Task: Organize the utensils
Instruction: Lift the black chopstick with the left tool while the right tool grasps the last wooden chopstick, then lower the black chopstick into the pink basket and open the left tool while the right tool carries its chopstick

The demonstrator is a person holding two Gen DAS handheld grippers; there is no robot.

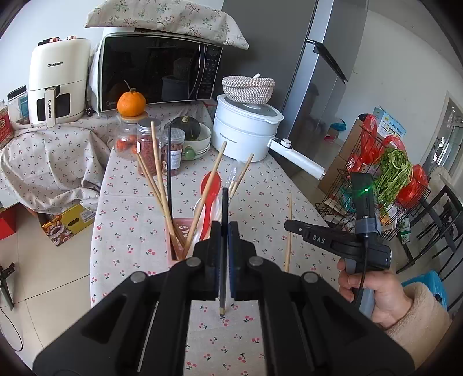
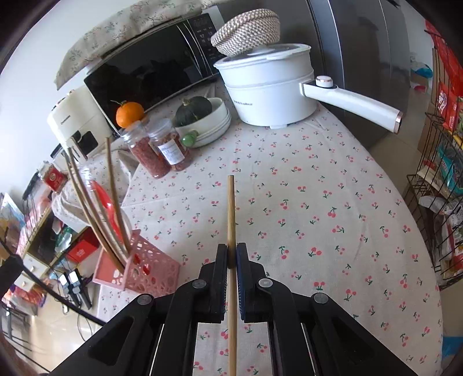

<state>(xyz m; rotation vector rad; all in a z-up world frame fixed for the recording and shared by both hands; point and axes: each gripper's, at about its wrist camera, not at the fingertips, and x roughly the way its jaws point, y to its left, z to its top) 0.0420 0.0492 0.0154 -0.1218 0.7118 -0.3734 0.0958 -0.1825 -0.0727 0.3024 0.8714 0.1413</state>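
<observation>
Cherry-print cloth (image 2: 318,188) is covering the desk I am working over, pale with small red cherries, and a second floral cloth (image 1: 162,17) is draping the microwave (image 1: 156,72) at the back. My left claw (image 1: 222,231) is pinching a dark chopstick (image 1: 224,208), its jaws pressed flat against it, with the pale lower tip hanging below the pads just above the cloth. My right claw (image 2: 231,254) is gripping a bamboo chopstick (image 2: 230,208), jaws closed tight on it, the stick pointing straight ahead over bare cloth. In the left view that same stick (image 1: 288,231) is standing nearly upright beside my right hand (image 1: 373,292).

The pink perforated holder (image 2: 150,269) is sitting near the desk's left edge, holding several bamboo chopsticks (image 1: 162,185), a red spoon (image 1: 209,188) and what is probably a clear plastic item, though the view is too blurred to be sure. Behind it, spice jars (image 2: 157,156), an orange (image 1: 131,104) on a jar lid, a green squash (image 2: 194,110) in a white bowl and a white electric pot (image 2: 272,89) topped by a woven basket (image 2: 246,31) are lining the back. A grey fridge (image 1: 315,86) is standing to the right, a wire rack (image 1: 373,185) of greens and red bags beside it, and pale tiles (image 1: 52,274) are showing on the floor.
</observation>
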